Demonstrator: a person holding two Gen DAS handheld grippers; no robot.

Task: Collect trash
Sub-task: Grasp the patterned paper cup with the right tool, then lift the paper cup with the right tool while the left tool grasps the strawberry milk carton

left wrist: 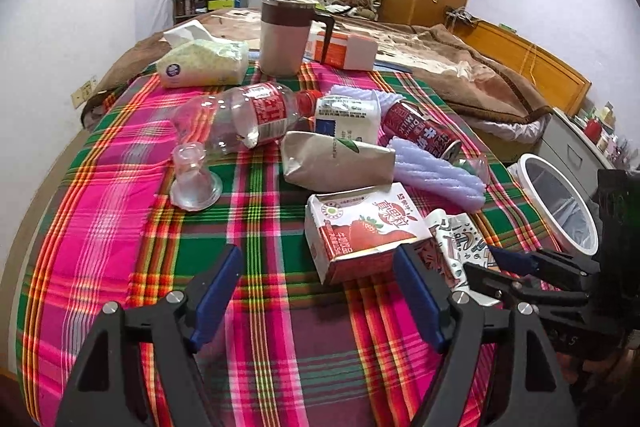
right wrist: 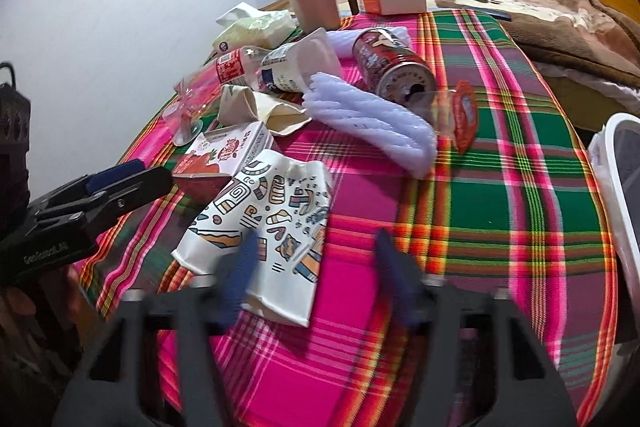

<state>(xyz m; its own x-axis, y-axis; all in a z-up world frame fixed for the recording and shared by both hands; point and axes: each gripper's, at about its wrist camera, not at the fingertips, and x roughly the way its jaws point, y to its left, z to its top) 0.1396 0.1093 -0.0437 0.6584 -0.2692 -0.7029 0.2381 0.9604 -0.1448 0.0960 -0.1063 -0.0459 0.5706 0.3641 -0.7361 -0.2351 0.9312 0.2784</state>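
Plainly, the right gripper (right wrist: 316,279) is reaching over the patterned paper bag (right wrist: 264,223), which is lying flattened near the near edge of the surface (right wrist: 520,187), touching the strawberry milk carton (right wrist: 224,155) on its far side. Its fingers (right wrist: 240,279) are standing apart, one over the bag's near end and the other beside it over bare cloth; motion blur is hiding whether any pad is touching the paper.

The bag is looking light, thin and crumpled, so it will likely buckle and slide on the cloth; a pinch across its open near edge should be holding best. The carton is appearing empty and stiff-walled, easily crushed, and best taken across its narrow sides.

The left gripper (left wrist: 320,291) is hovering with its fingers spread wide, the carton's near corner just beyond them, nothing between them.

The white-rimmed trash bin (left wrist: 560,203) is standing off the surface's right edge, partly cut off in both views. A clear container beside the red can (right wrist: 392,67) is hard to identify, and the plastic bottle (left wrist: 248,115) is partly hidden behind other litter.
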